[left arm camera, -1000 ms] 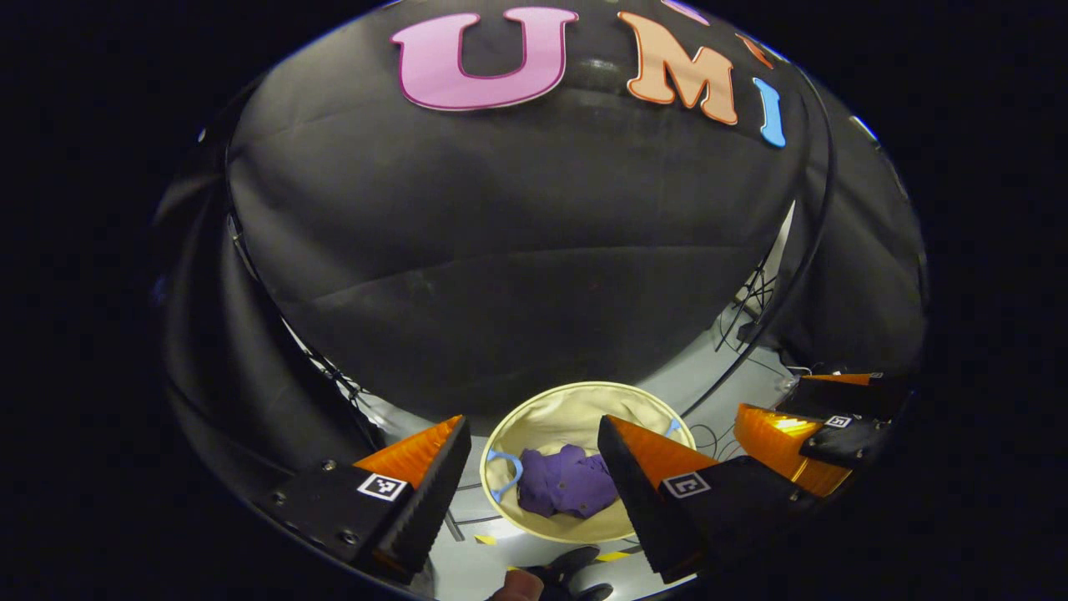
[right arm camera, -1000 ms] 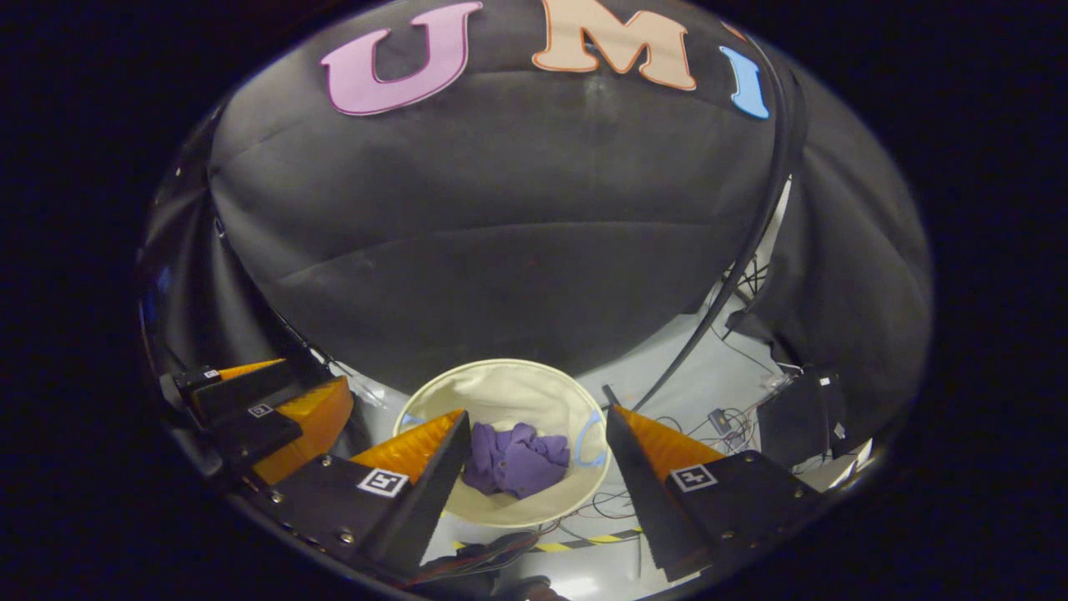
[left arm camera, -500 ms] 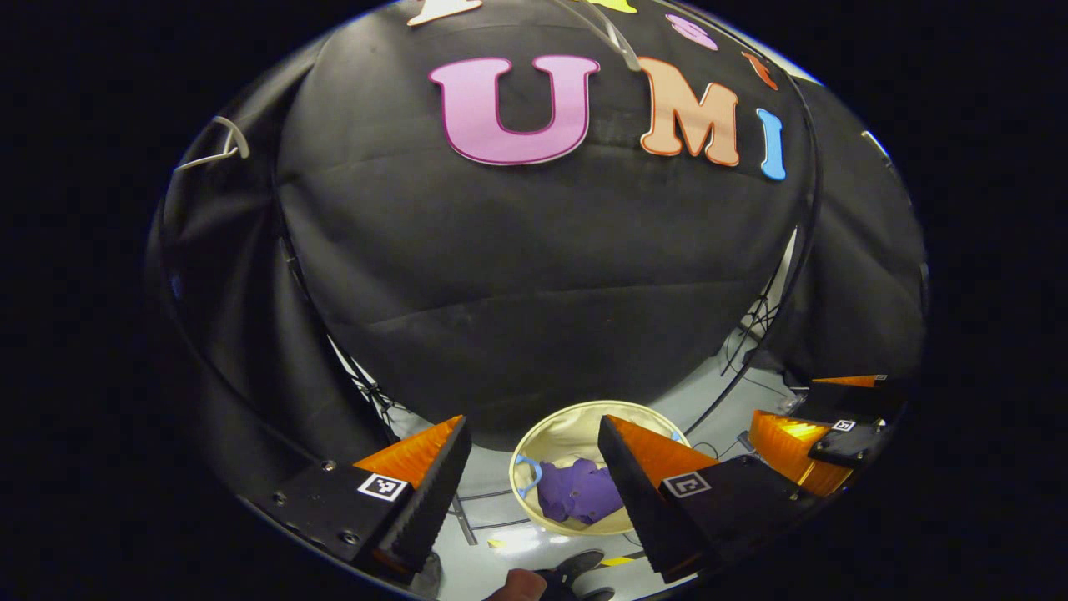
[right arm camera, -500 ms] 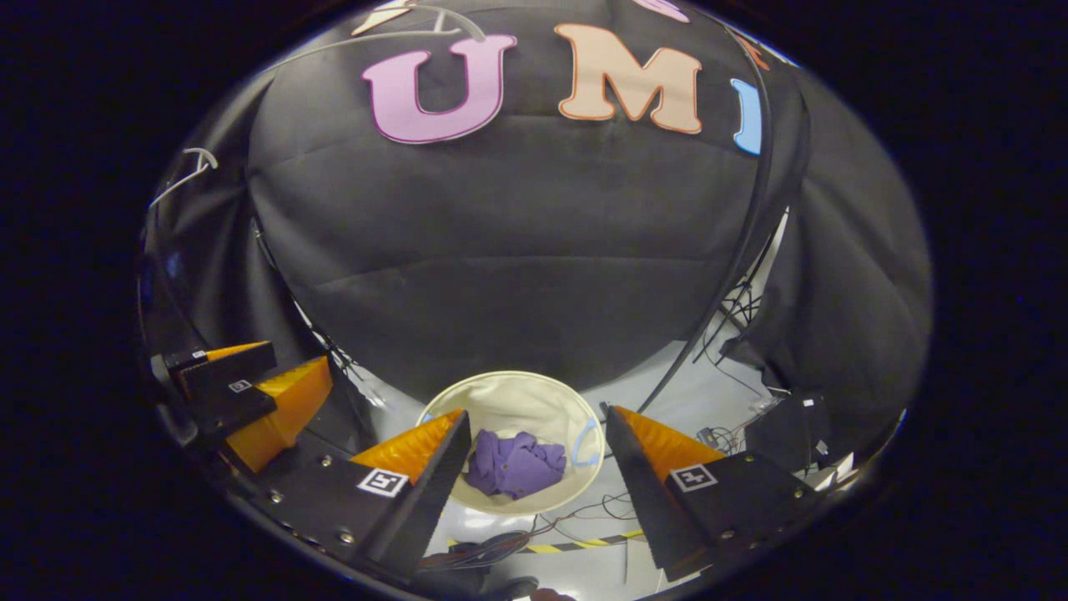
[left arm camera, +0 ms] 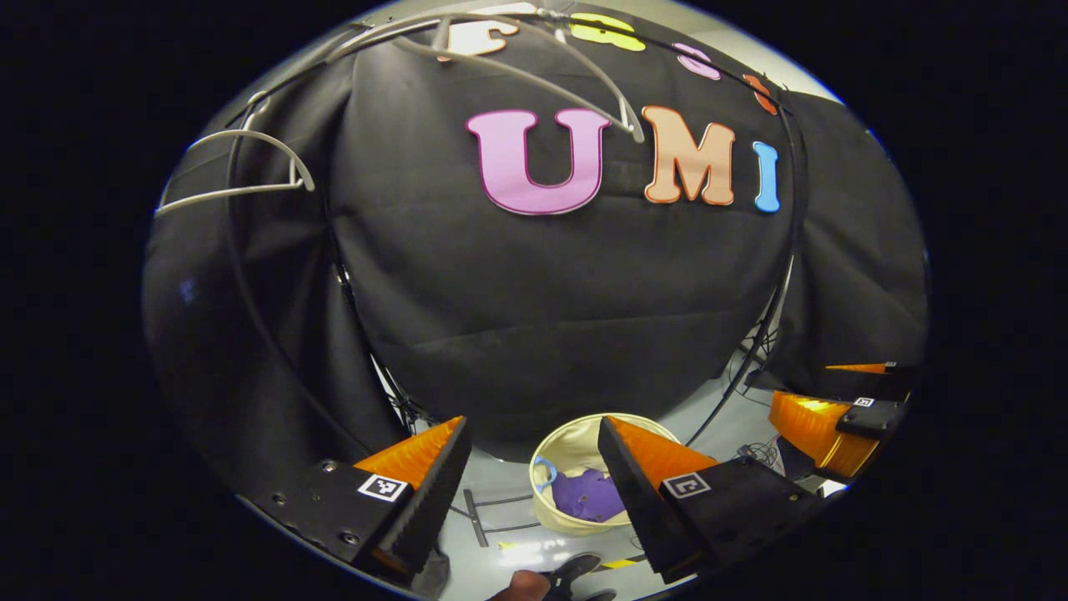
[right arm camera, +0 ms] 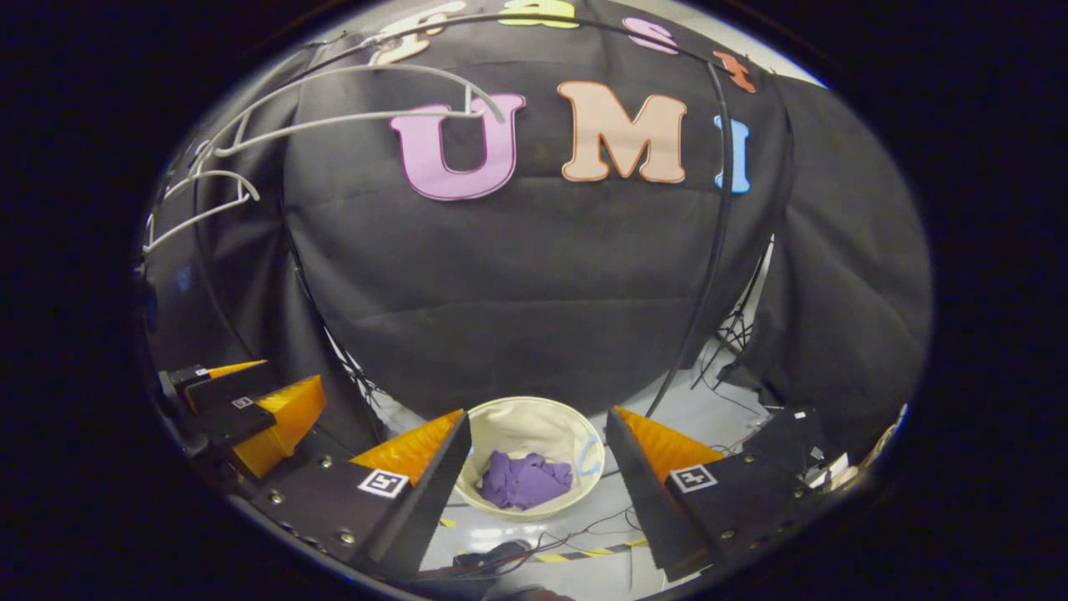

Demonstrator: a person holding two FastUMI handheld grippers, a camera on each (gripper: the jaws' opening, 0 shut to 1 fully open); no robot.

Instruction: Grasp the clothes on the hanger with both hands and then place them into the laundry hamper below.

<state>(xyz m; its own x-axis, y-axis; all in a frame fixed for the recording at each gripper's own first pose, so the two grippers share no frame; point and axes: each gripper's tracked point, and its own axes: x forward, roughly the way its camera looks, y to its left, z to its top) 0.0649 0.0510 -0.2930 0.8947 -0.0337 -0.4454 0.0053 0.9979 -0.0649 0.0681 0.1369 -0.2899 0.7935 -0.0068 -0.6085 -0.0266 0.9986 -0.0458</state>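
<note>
Purple clothes (right arm camera: pixel 524 482) are lying inside the hamper (right arm camera: pixel 534 417), seen between and beyond the spread fingers of the right gripper (right arm camera: pixel 534 476). Left gripper (left arm camera: pixel 530 480) fingers are likewise being held spread, nothing pinched. Hangers (left arm camera: pixel 242 171) are hanging bare. Task is judged essentially done.

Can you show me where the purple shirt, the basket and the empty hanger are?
purple shirt (right arm camera: pixel 524 482): right gripper view, middle of the crumpled cloth.
basket (right arm camera: pixel 526 416): right gripper view, inner back wall.
empty hanger (left arm camera: pixel 534 79): left gripper view, its lower bar.

Two hangers (left arm camera: pixel 534 75) (left arm camera: pixel 238 167), one hamper (left arm camera: pixel 567 446), one purple garment (left arm camera: pixel 588 494).
</note>
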